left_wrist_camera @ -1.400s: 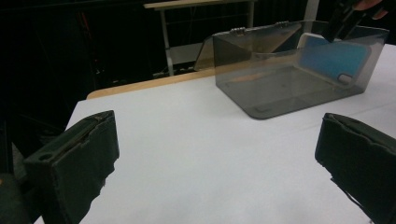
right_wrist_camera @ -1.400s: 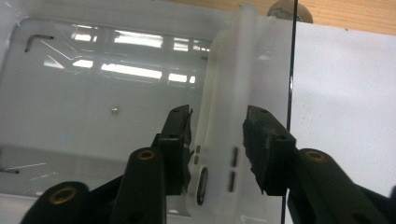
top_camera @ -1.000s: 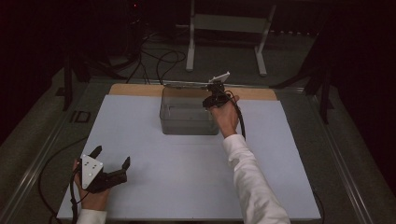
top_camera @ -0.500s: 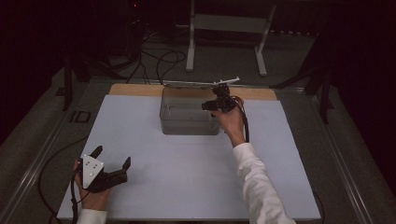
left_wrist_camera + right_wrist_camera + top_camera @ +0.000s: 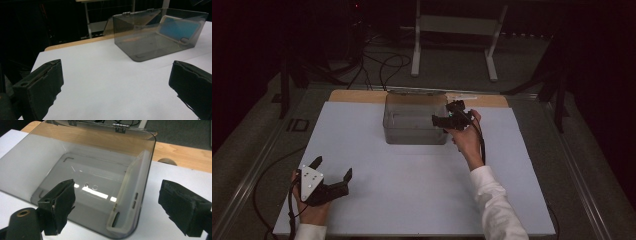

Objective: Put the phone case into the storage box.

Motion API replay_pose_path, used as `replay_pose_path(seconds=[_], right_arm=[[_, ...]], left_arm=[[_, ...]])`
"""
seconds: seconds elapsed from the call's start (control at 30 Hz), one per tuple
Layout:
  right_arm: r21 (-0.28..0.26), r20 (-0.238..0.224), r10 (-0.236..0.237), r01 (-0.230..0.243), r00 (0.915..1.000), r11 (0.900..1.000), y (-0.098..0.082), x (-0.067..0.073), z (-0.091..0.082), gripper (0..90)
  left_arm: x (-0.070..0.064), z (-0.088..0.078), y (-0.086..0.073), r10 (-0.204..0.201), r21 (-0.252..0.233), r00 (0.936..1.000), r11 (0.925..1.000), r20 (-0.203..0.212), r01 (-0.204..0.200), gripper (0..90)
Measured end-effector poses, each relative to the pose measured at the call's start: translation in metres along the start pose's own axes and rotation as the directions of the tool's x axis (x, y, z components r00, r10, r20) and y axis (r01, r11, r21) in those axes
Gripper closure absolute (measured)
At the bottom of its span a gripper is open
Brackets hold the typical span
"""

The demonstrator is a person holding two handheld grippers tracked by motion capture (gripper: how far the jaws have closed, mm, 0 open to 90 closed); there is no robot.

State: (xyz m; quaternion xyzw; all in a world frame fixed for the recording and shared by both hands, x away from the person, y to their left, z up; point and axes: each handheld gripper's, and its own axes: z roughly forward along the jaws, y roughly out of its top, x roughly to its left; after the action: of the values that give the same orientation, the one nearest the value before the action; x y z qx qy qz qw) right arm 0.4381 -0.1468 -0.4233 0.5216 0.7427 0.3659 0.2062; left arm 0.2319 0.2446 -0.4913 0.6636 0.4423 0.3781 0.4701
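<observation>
High view: our right gripper (image 5: 446,121), jaws just spread and empty, hovers at the smoky clear box's (image 5: 414,131) right wall, where a phone case (image 5: 126,195) leans inside.

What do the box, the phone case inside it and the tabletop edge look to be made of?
Box: smoky clear plastic, glossy; you see through it, glare on the floor, metal-looking hinges.
Case: frosted, probably soft plastic, with button cutouts.
Edge: bare wood or plywood, matte tan.
</observation>
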Motion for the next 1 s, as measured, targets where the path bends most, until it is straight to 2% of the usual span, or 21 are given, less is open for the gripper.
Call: replay_pose_path(seconds=[0.23,0.37,0.4,0.63,0.7,0.73,0.77,0.93,0.97,1.0], right_arm=[[-0.078,-0.016,-0.063,0.062,0.9979,0.995,-0.015,-0.001,-0.019,12.4],[-0.093,-0.016,-0.090,0.088,0.9958,0.992,-0.022,-0.001,-0.028,11.7],[-0.116,-0.017,-0.111,0.108,0.9937,0.987,-0.029,-0.001,-0.036,11.8],[-0.162,-0.032,-0.125,0.118,0.9917,0.980,-0.050,-0.006,-0.051,11.1],[-0.183,-0.035,-0.130,0.121,0.9910,0.976,-0.064,-0.010,-0.058,10.8],[-0.183,-0.035,-0.130,0.121,0.9910,0.976,-0.064,-0.010,-0.058,10.8],[-0.177,-0.037,-0.138,0.129,0.9898,0.976,-0.073,-0.013,-0.065,10.5],[-0.195,-0.012,-0.172,0.167,0.9850,0.967,-0.087,-0.015,-0.079,10.4],[-0.220,-0.010,-0.190,0.183,0.9817,0.958,-0.093,-0.015,-0.087,10.4],[-0.223,-0.010,-0.191,0.184,0.9816,0.957,-0.095,-0.015,-0.090,10.4]], left_arm=[[0.000,0.000,0.000,-0.001,0.002,1.0000,1.0000,0.002,0.001,0.0],[-0.001,0.000,0.000,0.000,0.003,1.0000,1.0000,0.002,0.000,0.0],[-0.001,0.001,0.000,0.001,0.005,1.0000,1.0000,0.002,-0.001,0.0],[0.000,0.001,0.000,-0.001,0.009,1.0000,1.0000,0.004,0.000,0.0],[0.001,0.001,0.000,-0.003,0.010,1.0000,0.9999,0.003,0.003,0.0],[0.001,0.001,0.000,-0.003,0.010,1.0000,0.9999,0.003,0.003,0.0],[0.002,0.000,0.000,-0.005,0.011,1.0000,0.9999,0.004,0.005,0.0],[0.005,-0.001,0.001,-0.010,0.011,0.9999,0.9999,0.003,0.010,0.0],[0.006,-0.003,0.002,-0.008,0.009,1.0000,0.9999,0.001,0.008,0.0],[0.007,-0.003,0.002,-0.010,0.010,0.9999,0.9999,0.002,0.010,0.0]])
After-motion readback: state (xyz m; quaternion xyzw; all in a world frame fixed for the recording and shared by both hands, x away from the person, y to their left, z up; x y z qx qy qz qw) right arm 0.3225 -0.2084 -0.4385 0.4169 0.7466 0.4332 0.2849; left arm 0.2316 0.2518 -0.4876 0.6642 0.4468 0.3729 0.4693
